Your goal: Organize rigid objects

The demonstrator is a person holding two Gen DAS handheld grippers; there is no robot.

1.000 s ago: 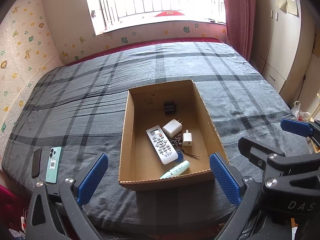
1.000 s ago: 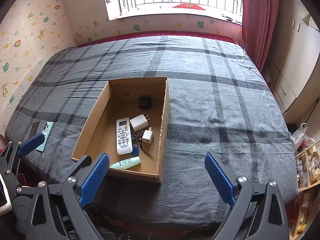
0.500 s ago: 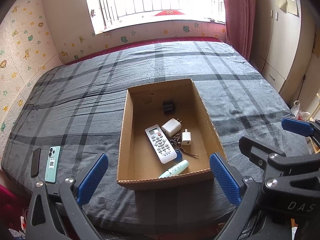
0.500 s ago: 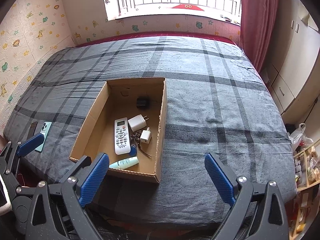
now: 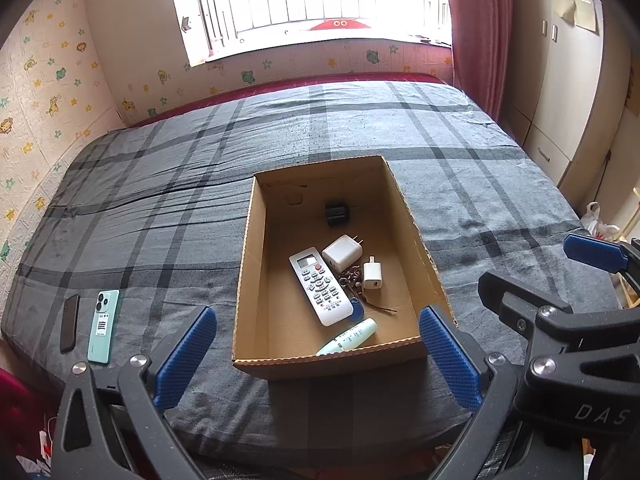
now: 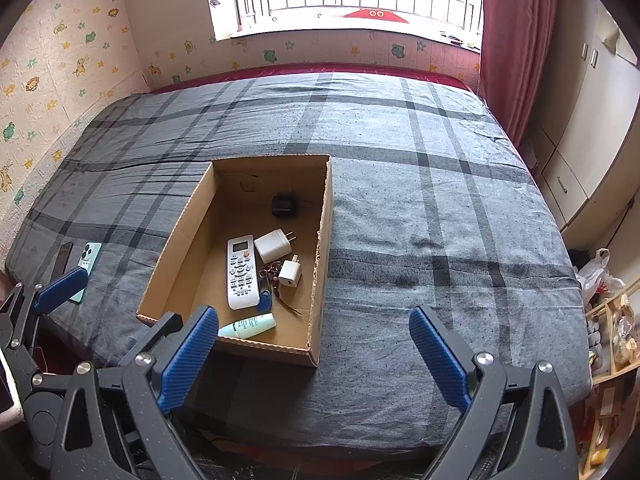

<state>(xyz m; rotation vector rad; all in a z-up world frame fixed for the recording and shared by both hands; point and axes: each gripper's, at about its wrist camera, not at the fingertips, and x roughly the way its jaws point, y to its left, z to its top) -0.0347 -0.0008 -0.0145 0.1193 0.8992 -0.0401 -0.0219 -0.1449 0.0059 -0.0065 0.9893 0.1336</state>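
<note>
Tube [image 5: 349, 336] half hidden behind box [image 5: 328, 362] wall; keys [image 5: 350, 278] indistinct.

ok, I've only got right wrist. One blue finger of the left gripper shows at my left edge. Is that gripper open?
Observer: Yes. In the left wrist view the left gripper is open, fingers wide apart, nothing between them.
Operator: That finger covers part of the mint phone. Is it fully on the bed?
Observer: It is. The mint phone lies flat on the blanket, outside the cardboard box, with a barcode sticker on its back.
Operator: And the dark strip next to it?
Observer: A black phone, lying flat to the left of the mint one, with a gap between them.
</note>
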